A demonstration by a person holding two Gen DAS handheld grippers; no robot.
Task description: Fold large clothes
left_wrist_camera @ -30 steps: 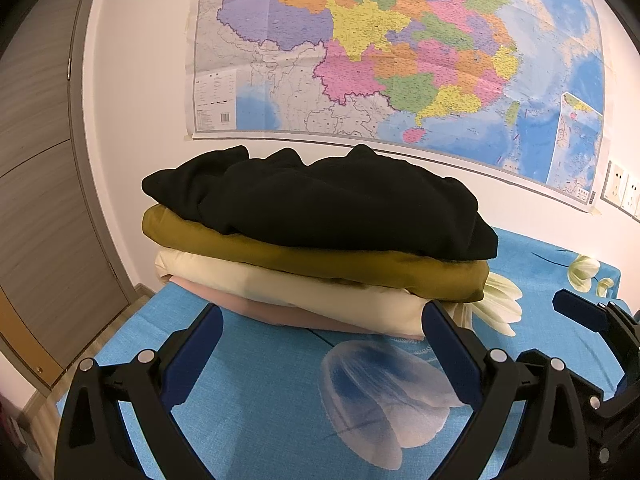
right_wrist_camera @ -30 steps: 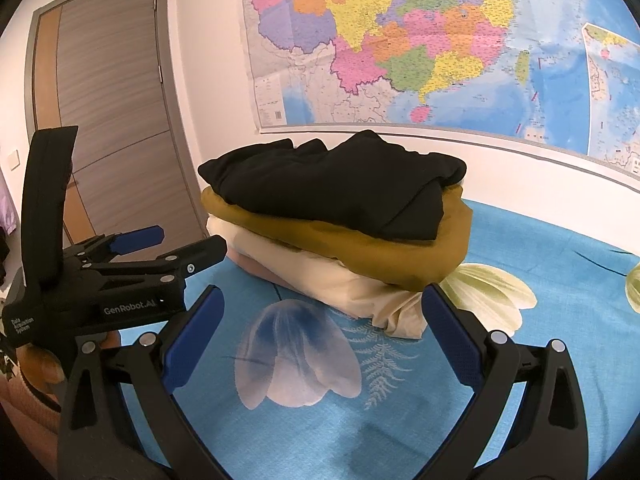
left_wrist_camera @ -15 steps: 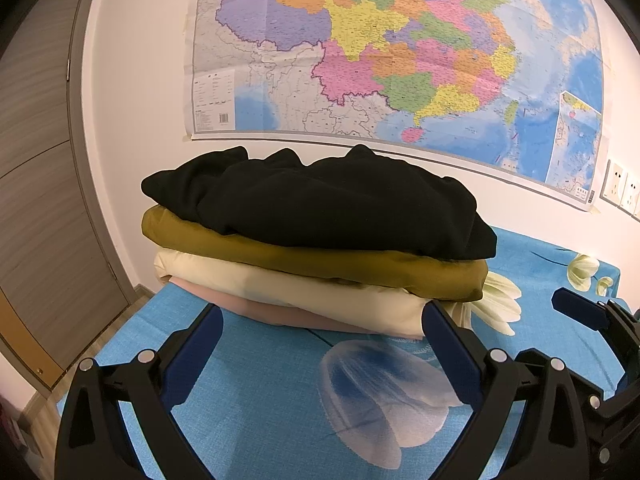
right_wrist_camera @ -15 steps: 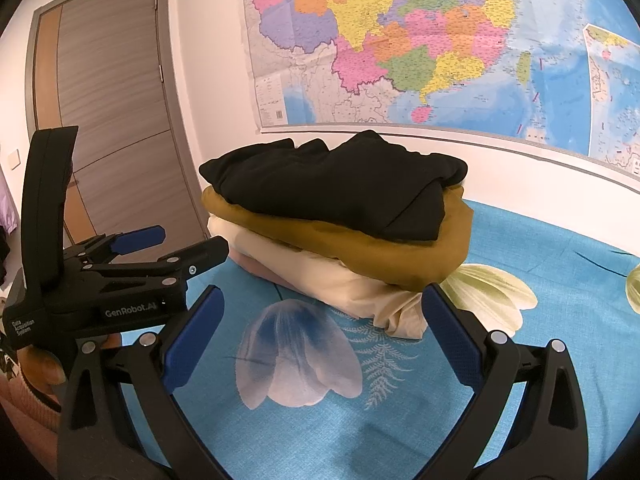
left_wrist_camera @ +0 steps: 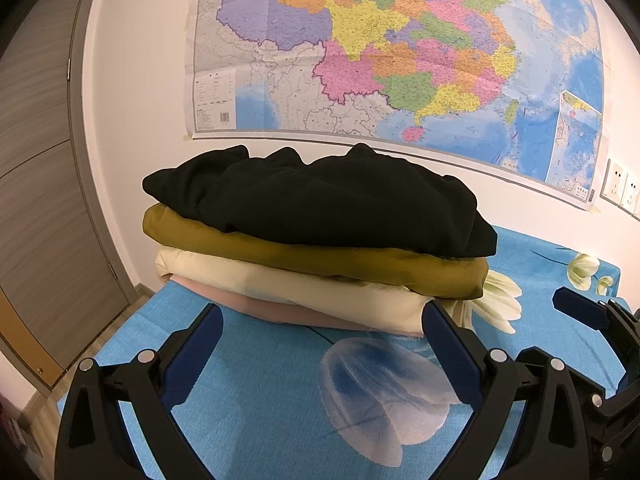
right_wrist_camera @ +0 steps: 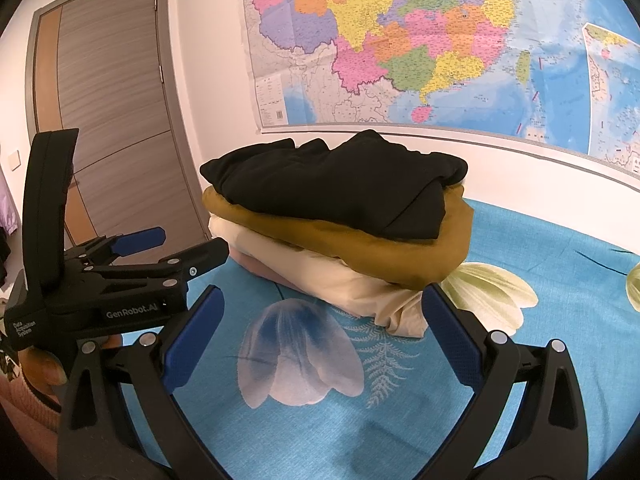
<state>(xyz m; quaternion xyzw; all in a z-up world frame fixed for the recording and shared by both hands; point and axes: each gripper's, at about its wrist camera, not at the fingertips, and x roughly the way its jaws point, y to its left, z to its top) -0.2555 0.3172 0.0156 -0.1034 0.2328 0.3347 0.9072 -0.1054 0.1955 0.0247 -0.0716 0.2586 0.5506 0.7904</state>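
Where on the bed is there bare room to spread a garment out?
Free: the blue sheet in front of the stack, between it and both open grippers, and rightward along the wall. Crowded: the back-left corner by the door, filled by the black-topped stack.

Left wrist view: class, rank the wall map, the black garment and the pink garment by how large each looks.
1. wall map
2. black garment
3. pink garment, only a thin edge showing under the pile
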